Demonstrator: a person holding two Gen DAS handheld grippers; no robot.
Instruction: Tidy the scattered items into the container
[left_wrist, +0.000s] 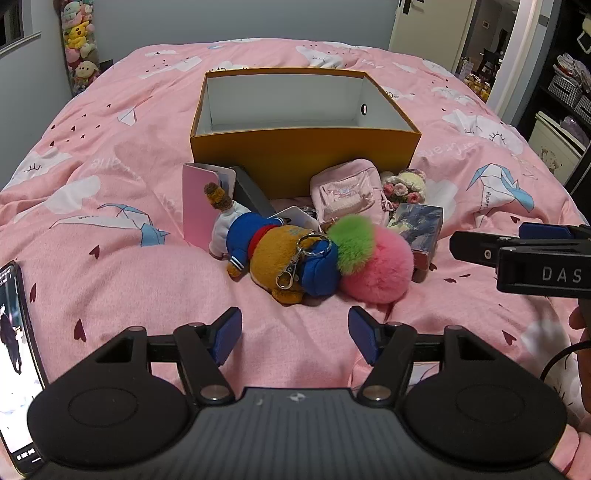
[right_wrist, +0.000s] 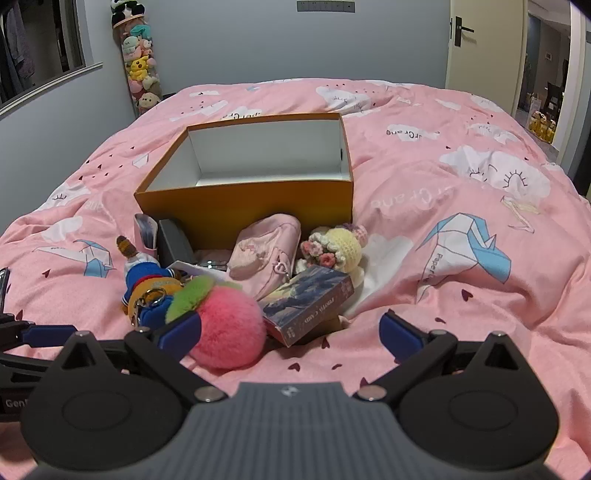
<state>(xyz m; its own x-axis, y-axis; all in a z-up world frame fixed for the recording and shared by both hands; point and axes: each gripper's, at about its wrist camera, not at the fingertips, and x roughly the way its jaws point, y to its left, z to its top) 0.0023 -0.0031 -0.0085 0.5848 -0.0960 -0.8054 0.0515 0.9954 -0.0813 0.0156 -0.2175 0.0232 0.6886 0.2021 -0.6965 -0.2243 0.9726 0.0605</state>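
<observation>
While nothing is yet gripped, the lines below read the pile on the bed (right_wrist: 461, 155):

Left tool (left_wrist: 294, 334): fingers apart, empty, hovering low over the bedcover just short of the plush bear.

Right tool (right_wrist: 290, 328): fingers spread wide, empty, its left pad just beside the pompom.

Where the items lie: all heaped on the bed against the near wall of the box, none inside it.

Plush bear (left_wrist: 273, 251): lies on its side, blue jacket, a metal clasp and ring at its head. I judge it light and squashy; take it across the body, since the clasp would likely slip between the pads.

Pompom (right_wrist: 225, 328): pink fur ball with a green tuft, touching the bear. Probably near weightless and very compressible; a deep squeeze through the middle should hold.

Card box (right_wrist: 310, 299): small printed carton, tilted, leaning on things beneath it. It looks stiff with smooth faces; pinch across its narrow sides.

Pink pouch (right_wrist: 266, 251): soft fabric backpack shape resting against the box wall. Likely floppy; grasp a bunched fold at the top.

Crochet doll (right_wrist: 340, 243): yarn figure with a flower bunch, just beside the pouch. Soft, with a good grip surface, I expect.

Pink folder (left_wrist: 201, 206) and grey case (left_wrist: 249, 192): standing on edge, leaning at the box's near left corner; thin and stiff by the look.

Container (left_wrist: 306, 157): open orange box with a white lining and a finger hole in its right wall; what shows of the inside holds nothing.
</observation>
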